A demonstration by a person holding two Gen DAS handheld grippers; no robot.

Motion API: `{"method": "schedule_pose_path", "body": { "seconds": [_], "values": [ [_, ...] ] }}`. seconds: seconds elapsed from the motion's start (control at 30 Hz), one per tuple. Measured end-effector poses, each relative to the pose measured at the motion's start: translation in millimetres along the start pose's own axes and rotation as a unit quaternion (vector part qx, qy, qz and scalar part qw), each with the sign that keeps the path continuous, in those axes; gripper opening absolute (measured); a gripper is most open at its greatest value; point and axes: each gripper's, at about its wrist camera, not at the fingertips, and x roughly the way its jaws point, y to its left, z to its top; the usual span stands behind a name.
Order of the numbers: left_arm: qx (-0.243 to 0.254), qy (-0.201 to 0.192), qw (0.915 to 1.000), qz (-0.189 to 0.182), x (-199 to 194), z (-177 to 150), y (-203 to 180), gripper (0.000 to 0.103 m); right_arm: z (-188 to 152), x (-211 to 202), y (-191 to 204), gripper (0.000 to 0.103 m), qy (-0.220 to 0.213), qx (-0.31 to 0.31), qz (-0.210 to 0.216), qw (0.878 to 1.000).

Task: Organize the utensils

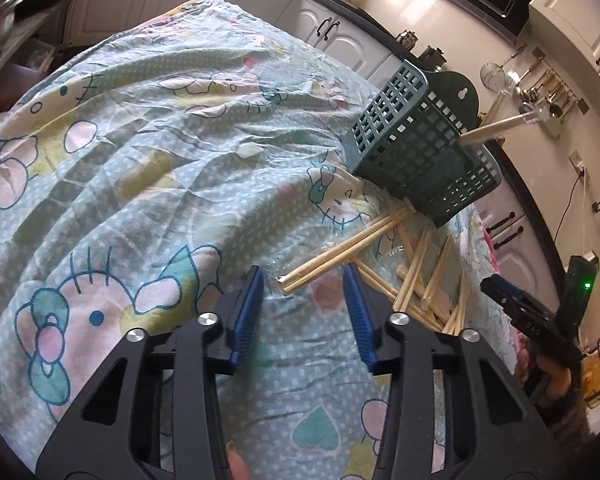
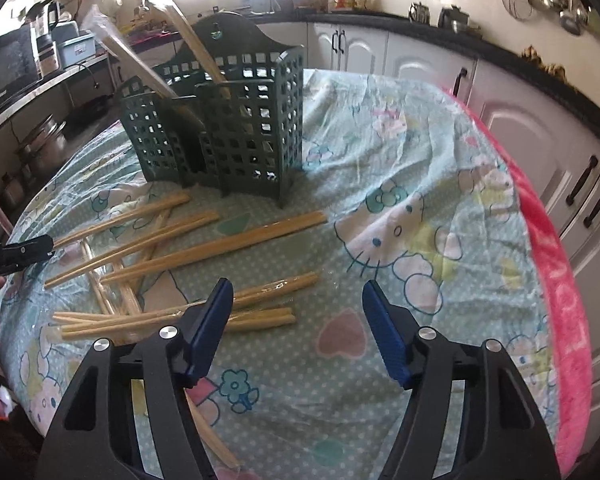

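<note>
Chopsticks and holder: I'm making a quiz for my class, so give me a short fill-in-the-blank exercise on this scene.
1. The green slotted holder stands on a cloth printed with cartoon ____.
2. Most of the wooden chopsticks lie loose on the ____.
3. Both the left gripper and the right gripper are ____, holding nothing.
4. A few wrapped chopsticks already stand in the ____.

Missing words: cats; cloth; open; holder
</note>
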Motion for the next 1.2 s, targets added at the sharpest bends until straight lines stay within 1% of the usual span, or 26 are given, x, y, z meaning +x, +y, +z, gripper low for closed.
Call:
{"method": "schedule_pose_path", "body": {
  "seconds": [0.17,0.23,0.27,0.37,0.4,0.5,0.57,0.63,0.67,0.7,0.73,0.87,1.07,1.13,1.2],
  "values": [
    [-0.005,0.000,1.0000,-0.004,0,0,3,0.024,4,15,-12,0.057,0.018,0.036,0.016,0.999],
    [-0.006,0.001,1.0000,-0.006,0,0,4,0.021,5,19,-14,0.051,0.023,0.040,0.015,0.999],
    [-0.005,0.001,1.0000,-0.006,1,0,4,0.020,6,21,-15,0.050,0.025,0.042,0.017,0.999],
    [-0.004,0.002,1.0000,-0.008,1,0,3,0.016,7,28,-18,0.043,0.032,0.049,0.023,0.998],
    [-0.004,0.002,0.9999,-0.009,1,0,3,0.014,7,30,-19,0.039,0.033,0.050,0.026,0.998],
    [-0.002,0.002,1.0000,-0.009,1,0,3,0.012,7,33,-21,0.035,0.033,0.059,0.033,0.997],
    [-0.003,0.002,0.9999,-0.011,1,0,4,0.010,7,35,-21,0.029,0.034,0.065,0.034,0.997],
    [-0.003,0.001,0.9999,-0.011,1,0,4,0.009,7,35,-19,0.016,0.033,0.063,0.036,0.997],
    [-0.003,0.000,0.9999,-0.014,1,0,4,0.009,7,35,-18,0.015,0.031,0.060,0.033,0.997],
    [-0.003,0.000,0.9999,-0.016,0,0,4,0.008,7,34,-15,0.006,0.029,0.055,0.034,0.997],
    [-0.003,-0.001,0.9999,-0.017,-1,1,4,0.008,7,34,-13,0.001,0.026,0.051,0.034,0.998],
    [0.001,-0.008,0.9996,-0.026,-7,3,1,0.006,9,29,-9,0.001,0.017,0.052,0.044,0.998],
    [0.004,-0.015,0.9994,-0.032,-15,7,-1,0.005,10,20,-11,0.001,0.003,0.049,0.040,0.998],
    [0.007,-0.020,0.9993,-0.032,-19,9,-3,0.005,10,19,-17,0.001,0.007,0.050,0.041,0.998],
    [0.010,-0.025,0.9991,-0.034,-23,10,-4,0.005,9,20,-22,0.001,0.012,0.055,0.034,0.998]
  ]
}}
